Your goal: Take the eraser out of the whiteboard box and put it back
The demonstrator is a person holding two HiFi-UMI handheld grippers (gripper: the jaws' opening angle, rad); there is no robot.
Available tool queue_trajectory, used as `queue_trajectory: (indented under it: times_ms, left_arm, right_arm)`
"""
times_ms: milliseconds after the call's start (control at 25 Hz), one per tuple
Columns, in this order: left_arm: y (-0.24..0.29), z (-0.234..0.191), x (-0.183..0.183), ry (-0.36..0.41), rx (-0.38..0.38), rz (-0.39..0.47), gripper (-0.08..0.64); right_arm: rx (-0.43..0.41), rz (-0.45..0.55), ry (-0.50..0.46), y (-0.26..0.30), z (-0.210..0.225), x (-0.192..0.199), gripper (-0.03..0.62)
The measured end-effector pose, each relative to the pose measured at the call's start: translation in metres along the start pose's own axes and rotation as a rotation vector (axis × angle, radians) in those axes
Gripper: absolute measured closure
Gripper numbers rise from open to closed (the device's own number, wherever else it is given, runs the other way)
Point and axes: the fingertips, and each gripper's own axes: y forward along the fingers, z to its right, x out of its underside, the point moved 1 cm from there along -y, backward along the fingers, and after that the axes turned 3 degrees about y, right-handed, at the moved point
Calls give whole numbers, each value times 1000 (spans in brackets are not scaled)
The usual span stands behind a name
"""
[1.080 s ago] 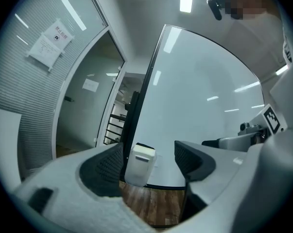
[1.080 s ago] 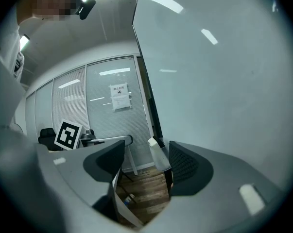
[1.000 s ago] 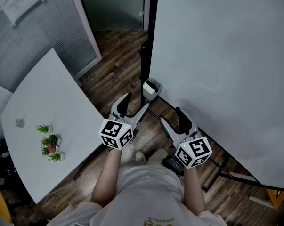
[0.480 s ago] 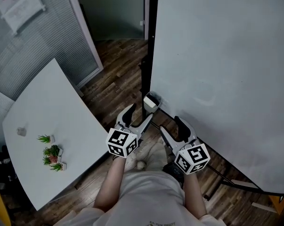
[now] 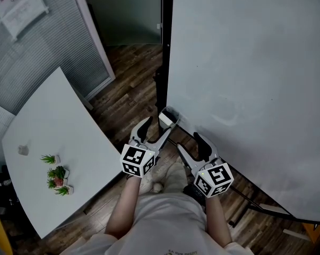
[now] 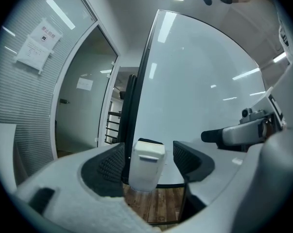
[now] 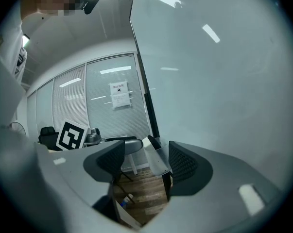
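Note:
A small white box (image 5: 169,117) hangs at the lower left corner of the whiteboard (image 5: 244,78). A dark eraser (image 6: 150,141) shows at its top. My left gripper (image 5: 156,127) is open just short of the box (image 6: 146,166), which shows framed between its jaws without touching the pads. Those jaws have just been closing a little. My right gripper (image 5: 189,142) stands open to the right of it, close to the board's bottom edge. In the right gripper view the box (image 7: 156,158) lies ahead between the open jaws, apart from them.
A white table (image 5: 53,126) with small potted plants (image 5: 56,169) stands at the left. The board's dark stand post (image 5: 162,62) rises behind the box. Its frame legs (image 5: 255,201) cross the wooden floor. A glass wall with blinds (image 5: 37,41) is at the far left.
Both grippers have drifted a little closer to the box at the board's corner and slightly lower. Both stay open and nothing has been taken hold of.

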Motion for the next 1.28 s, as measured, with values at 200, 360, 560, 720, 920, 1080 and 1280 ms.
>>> queue_trajectory:
  times_ms: [200,360,560,720,920,1080,1280]
  left_arm:
    - [10,-2,1,19,-2,-13,259]
    - [19,-3,1,30,0,-18,260]
    - [28,-2,4,54,0,-33,261]
    - [33,0,3,94,2,-44,261]
    - [40,0,2,128,3,-37,262]
    - [42,0,0,159,-1,-20,265]
    - [45,1,-2,192,3,-10,273]
  right_arm:
    - [-16,-15,0,5,4,2,307]
    - [-26,-28,7,7,5,4,307]
    - [-37,-28,27,9,9,4,308]
    - [-40,-23,33,9,13,2,308]
    - [-54,-18,61,10,18,-1,310]
    - [-77,-31,58,14,14,0,311]
    - [-81,-33,63,18,18,2,312]
